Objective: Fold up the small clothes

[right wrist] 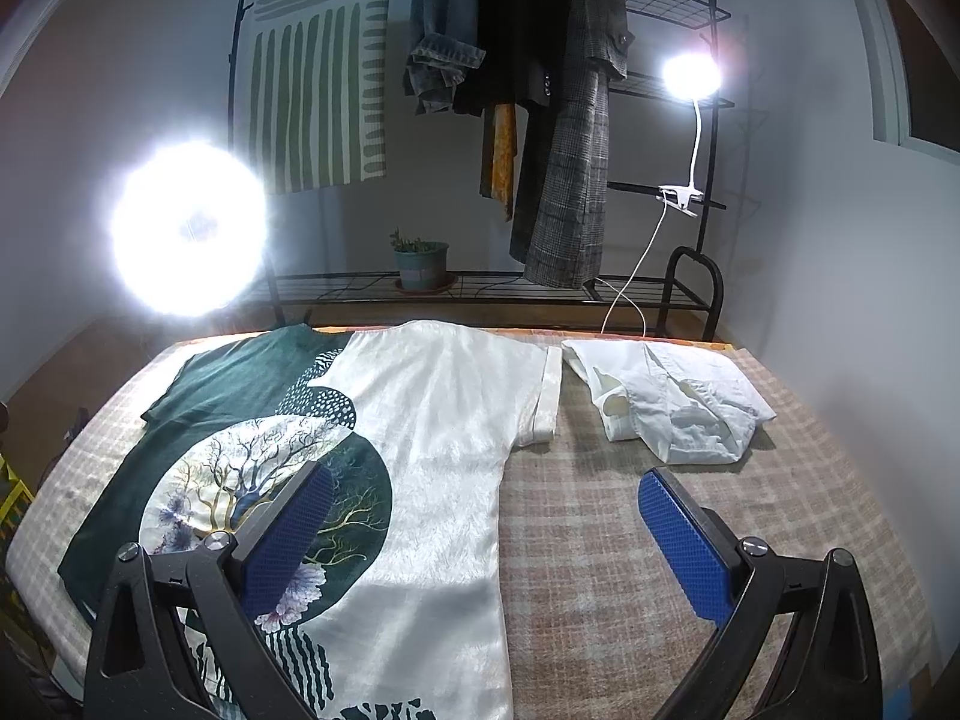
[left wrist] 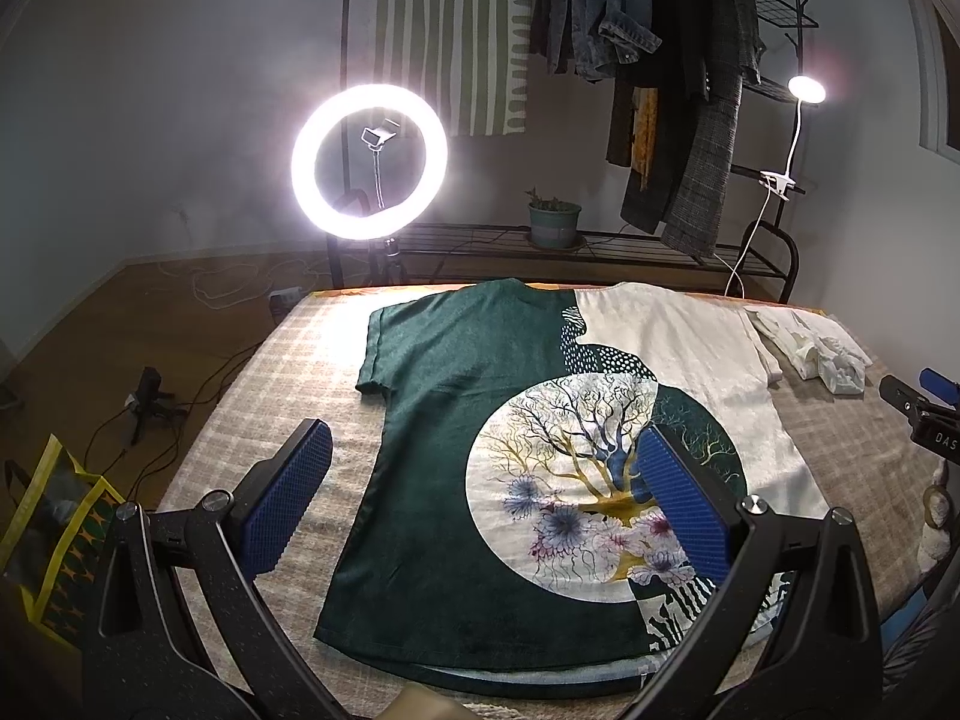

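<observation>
A green and white T-shirt (left wrist: pixel 480 420) with a round tree print lies spread flat on the checked bed cover (left wrist: pixel 288 360), collar at the far edge. It also shows in the right wrist view (right wrist: pixel 444 420). My left gripper (left wrist: pixel 483 450) is open and empty, held above the shirt's lower half. My right gripper (right wrist: pixel 486 492) is open and empty above the shirt's right edge and the bare cover (right wrist: pixel 600 540); its tip shows at the right of the left wrist view (left wrist: pixel 918 402). A crumpled white garment (right wrist: pixel 666 402) lies at the far right.
A lit ring light (left wrist: pixel 369 162) stands beyond the bed's far left. A black clothes rack (right wrist: pixel 540 294) with hanging coats, a potted plant (right wrist: pixel 420 264) and a clip lamp (right wrist: pixel 690 75) stands behind. A yellow bag (left wrist: pixel 54 534) and cables lie on the floor at left.
</observation>
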